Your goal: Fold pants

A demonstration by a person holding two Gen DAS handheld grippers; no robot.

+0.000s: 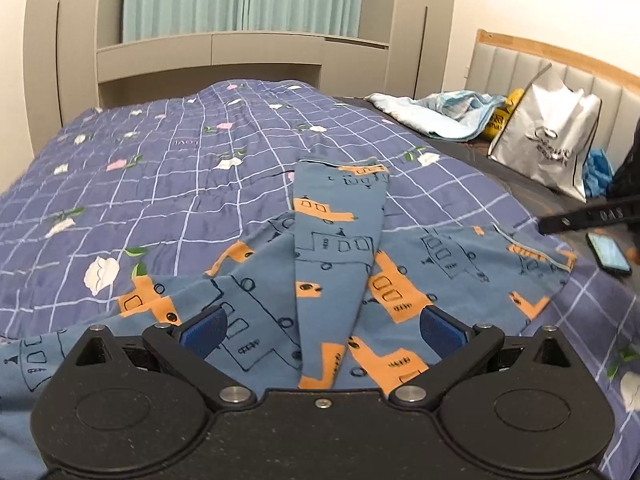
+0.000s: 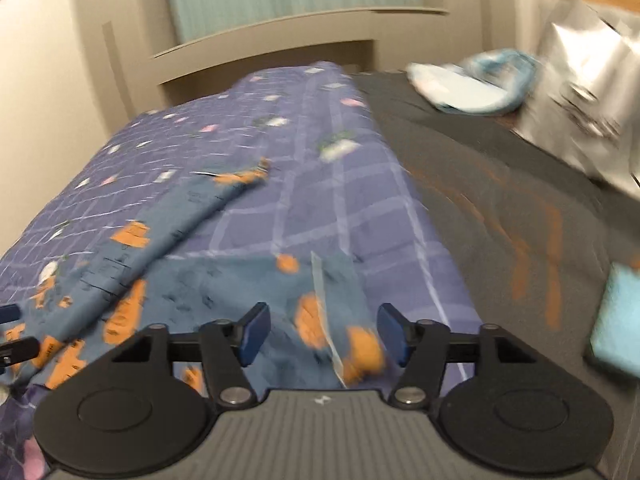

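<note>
Two open grippers over pants spread on a bed.

Largest is the purple checked quilt [image 1: 168,168], covering most of the bed beside a dark grey sheet [image 2: 500,184]. On the quilt lie the blue pants [image 1: 332,240] with orange print, one leg running away from the camera, the other out to the right. A silver bag [image 1: 548,140] leans against the headboard, near a pale blue cloth [image 1: 448,114]. The left gripper [image 1: 322,330] has its jaws spread wide above the pants, holding nothing; the right gripper [image 2: 322,334], blurred, is likewise spread over the fabric. A phone [image 1: 608,252] lies near the pants' right leg.
</note>
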